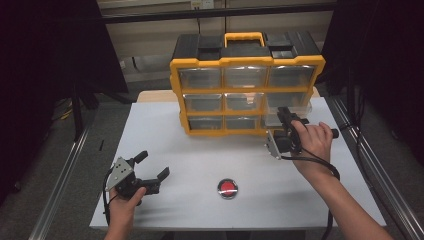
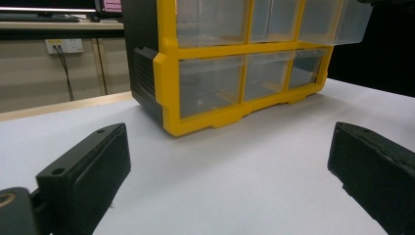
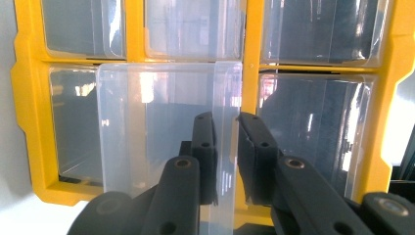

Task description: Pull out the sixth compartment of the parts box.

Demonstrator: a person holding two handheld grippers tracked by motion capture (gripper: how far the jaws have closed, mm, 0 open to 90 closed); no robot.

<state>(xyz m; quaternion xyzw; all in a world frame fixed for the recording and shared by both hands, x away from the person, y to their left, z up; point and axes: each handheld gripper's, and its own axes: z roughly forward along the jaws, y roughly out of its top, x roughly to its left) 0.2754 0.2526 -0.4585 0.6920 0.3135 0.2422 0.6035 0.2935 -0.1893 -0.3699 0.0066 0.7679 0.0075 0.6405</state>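
Observation:
A yellow and black organizer [image 1: 247, 60] with clear drawers stands upright at the back of the white table [image 1: 200, 155]. One clear drawer [image 1: 296, 101] in the middle row at the right sticks out of its slot. My right gripper [image 1: 286, 118] is shut on it. In the right gripper view, the thin wall of the drawer [image 3: 156, 127] is pinched between the two jaws of the right gripper [image 3: 226, 147]. My left gripper [image 1: 152, 165] rests open near the table's front left, holding nothing. Seen from the left gripper [image 2: 230, 186], the organizer [image 2: 166, 88] stands ahead.
A round red button in a silver ring [image 1: 228, 188] lies near the table's front edge, between the two hands. Metal rails [image 1: 60, 185] run along both sides of the table. A cable trails from the right gripper under the forearm.

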